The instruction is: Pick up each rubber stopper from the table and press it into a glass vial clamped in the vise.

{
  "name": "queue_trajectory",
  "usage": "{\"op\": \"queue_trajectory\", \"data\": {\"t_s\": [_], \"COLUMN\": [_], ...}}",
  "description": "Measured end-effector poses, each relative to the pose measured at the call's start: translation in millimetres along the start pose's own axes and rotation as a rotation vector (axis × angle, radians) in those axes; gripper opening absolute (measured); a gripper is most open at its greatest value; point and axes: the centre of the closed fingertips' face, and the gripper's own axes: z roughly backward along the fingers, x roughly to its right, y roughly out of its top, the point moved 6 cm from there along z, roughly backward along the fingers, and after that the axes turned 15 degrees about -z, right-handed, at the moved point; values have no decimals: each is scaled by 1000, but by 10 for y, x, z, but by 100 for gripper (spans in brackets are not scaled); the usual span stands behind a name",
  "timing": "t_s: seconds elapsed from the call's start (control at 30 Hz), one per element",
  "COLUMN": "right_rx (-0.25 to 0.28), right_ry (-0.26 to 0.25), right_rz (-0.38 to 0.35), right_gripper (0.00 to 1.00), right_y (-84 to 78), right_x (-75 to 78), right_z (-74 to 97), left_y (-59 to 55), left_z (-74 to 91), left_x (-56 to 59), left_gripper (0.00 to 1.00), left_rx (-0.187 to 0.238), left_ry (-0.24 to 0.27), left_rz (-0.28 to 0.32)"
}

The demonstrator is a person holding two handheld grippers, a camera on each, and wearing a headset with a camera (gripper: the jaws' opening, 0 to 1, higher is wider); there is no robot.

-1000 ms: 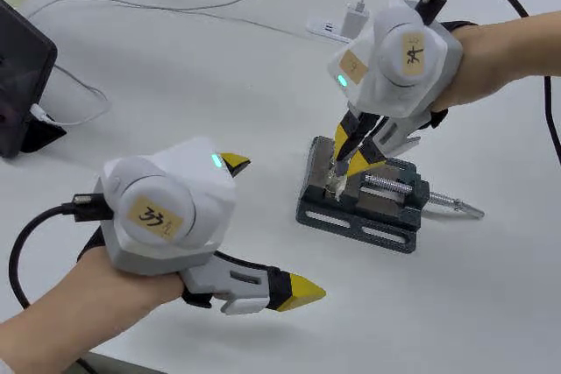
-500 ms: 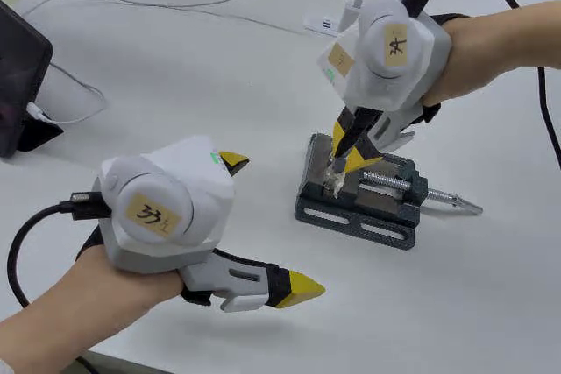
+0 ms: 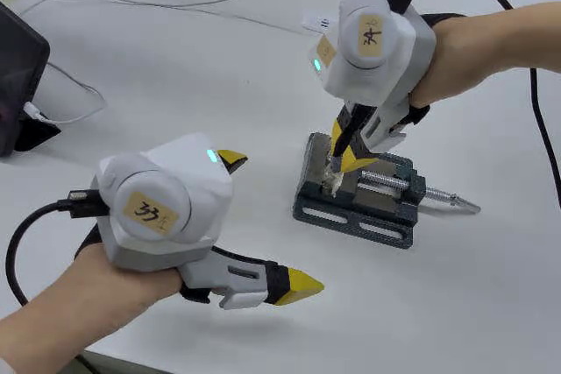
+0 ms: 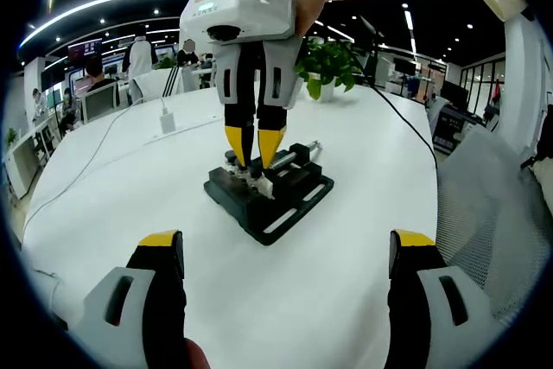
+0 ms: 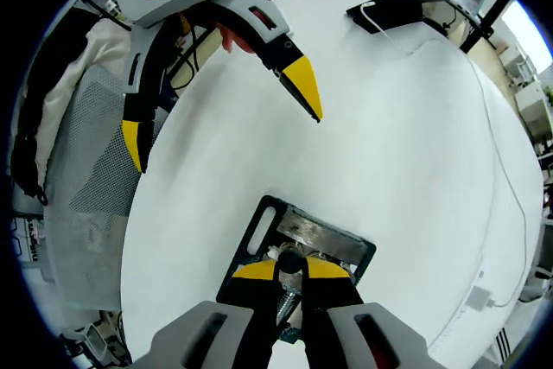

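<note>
A black vise (image 3: 358,203) stands on the white table and clamps a small glass vial (image 3: 332,184) upright. My right gripper (image 3: 339,164) comes down from above, its yellow tips at the vial's mouth. In the right gripper view the right gripper (image 5: 289,270) is shut on a dark rubber stopper (image 5: 290,258) directly over the vise (image 5: 324,235). My left gripper (image 3: 267,221) is held at the near left, open wide, nothing between its jaws. The left gripper view has the left gripper (image 4: 285,248) open, facing the vise (image 4: 270,194), the vial (image 4: 260,179) and the right gripper (image 4: 256,151).
A black device (image 3: 17,76) stands at the table's left edge with a white cable (image 3: 175,4) running to a charger (image 3: 326,24) at the back. The vise's handle (image 3: 451,202) sticks out to the right. A plant (image 4: 328,60) stands at the table's far end.
The right hand and gripper body have shifted up and to the left, tilting more upright, while the tips stay at the vial. The left gripper has hardly moved.
</note>
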Motion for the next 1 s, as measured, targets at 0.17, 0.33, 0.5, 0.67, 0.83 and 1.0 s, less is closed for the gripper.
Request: {"op": "queue_trajectory", "data": {"t_s": [0.17, 0.33, 0.5, 0.67, 0.83, 1.0], "right_rx": [0, 4, 7, 12, 19, 19], "right_ry": [-2, -8, -10, -21, -22, -20], "right_rz": [-58, -113, -139, -116, -81, -53], "right_gripper": [3, 3, 4, 5, 6, 6], "right_y": [4, 15, 11, 2, -2, -4], "right_x": [-45, -90, -62, -77, -77, -36], "right_z": [10, 21, 12, 16, 22, 14], "left_y": [10, 17, 26, 25, 21, 21], "left_z": [-13, -29, -41, -37, -30, -25], "left_x": [5, 12, 20, 25, 16, 16], "left_gripper": [99, 99, 98, 98, 98, 98], "left_rx": [4, 7, 9, 7, 6, 5], "left_ry": [-3, -6, -8, -12, -11, -11], "left_rz": [2, 3, 1, -1, -2, -1]}}
